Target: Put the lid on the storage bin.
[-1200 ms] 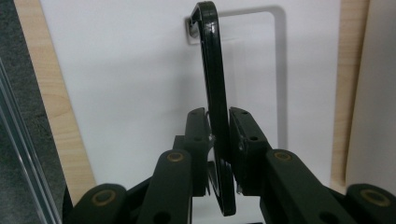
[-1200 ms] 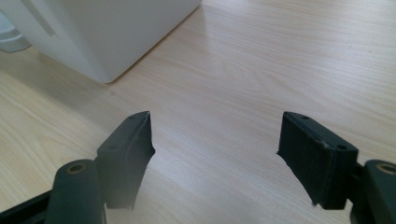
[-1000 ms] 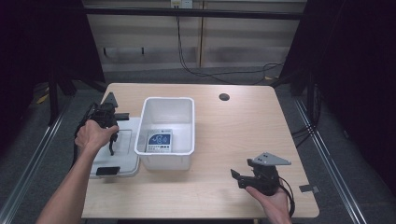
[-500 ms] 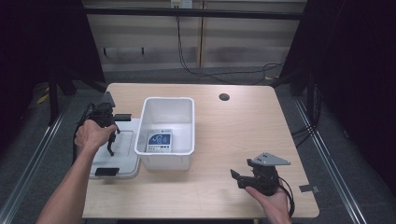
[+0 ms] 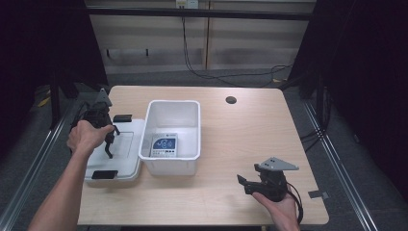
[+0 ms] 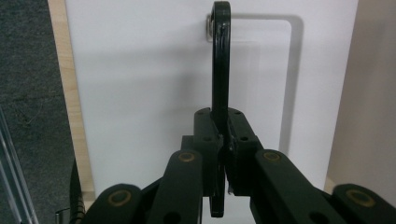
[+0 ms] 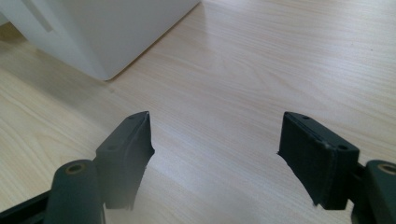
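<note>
While clamped | black handle | between left gripper jaws

We see the high view lit from above: the table is evenly bright, the room around it nearly black, and the whole picture is soft and grainy. The white lid in the left gripper view is near blown out, with a grey shadow of the black handle to its right. In the right gripper view the near jaws blur; the wood grain beyond is sharp.
</note>
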Demonstrator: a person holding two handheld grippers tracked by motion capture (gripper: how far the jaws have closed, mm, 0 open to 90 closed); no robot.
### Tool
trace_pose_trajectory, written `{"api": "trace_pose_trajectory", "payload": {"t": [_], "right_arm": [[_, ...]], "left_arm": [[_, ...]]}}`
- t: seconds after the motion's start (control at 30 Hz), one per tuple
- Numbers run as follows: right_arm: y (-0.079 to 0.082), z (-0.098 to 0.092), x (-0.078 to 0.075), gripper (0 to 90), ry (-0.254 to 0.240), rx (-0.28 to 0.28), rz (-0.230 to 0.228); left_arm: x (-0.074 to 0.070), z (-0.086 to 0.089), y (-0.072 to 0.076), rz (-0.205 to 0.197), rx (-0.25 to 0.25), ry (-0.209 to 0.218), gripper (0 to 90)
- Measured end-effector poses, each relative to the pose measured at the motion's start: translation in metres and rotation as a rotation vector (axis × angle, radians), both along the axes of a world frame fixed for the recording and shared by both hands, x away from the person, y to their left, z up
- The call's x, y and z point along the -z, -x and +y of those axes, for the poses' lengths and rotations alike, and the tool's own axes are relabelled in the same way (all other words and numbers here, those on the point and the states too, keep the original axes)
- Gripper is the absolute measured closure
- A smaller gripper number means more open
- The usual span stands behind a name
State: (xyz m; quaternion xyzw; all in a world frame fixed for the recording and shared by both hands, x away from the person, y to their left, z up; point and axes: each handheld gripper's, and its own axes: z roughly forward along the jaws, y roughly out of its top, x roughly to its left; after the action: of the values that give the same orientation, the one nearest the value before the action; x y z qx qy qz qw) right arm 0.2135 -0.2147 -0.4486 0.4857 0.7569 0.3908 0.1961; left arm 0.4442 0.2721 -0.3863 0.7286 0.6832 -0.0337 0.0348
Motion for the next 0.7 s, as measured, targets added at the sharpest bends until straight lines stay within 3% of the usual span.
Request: {"api": "trace_pose_trajectory", "payload": {"t": [0.17,0.23,0.37,0.7], "right_arm": [[0.0,0.0,0.0,25.0,0.001,0.0,0.001],[0.0,0.0,0.0,25.0,0.001,0.0,0.002],[0.0,0.0,0.0,25.0,0.001,-0.002,0.002],[-0.001,0.001,0.001,24.9,0.002,0.0,0.007]], "left_arm": [[-0.008,0.005,0.002,-0.007,0.001,0.008,85.1],[-0.01,0.007,0.003,-0.026,-0.016,0.006,85.1],[-0.018,0.014,0.004,-0.015,0.009,0.015,85.1],[-0.032,0.024,0.008,-0.039,-0.007,0.029,85.0]]}}
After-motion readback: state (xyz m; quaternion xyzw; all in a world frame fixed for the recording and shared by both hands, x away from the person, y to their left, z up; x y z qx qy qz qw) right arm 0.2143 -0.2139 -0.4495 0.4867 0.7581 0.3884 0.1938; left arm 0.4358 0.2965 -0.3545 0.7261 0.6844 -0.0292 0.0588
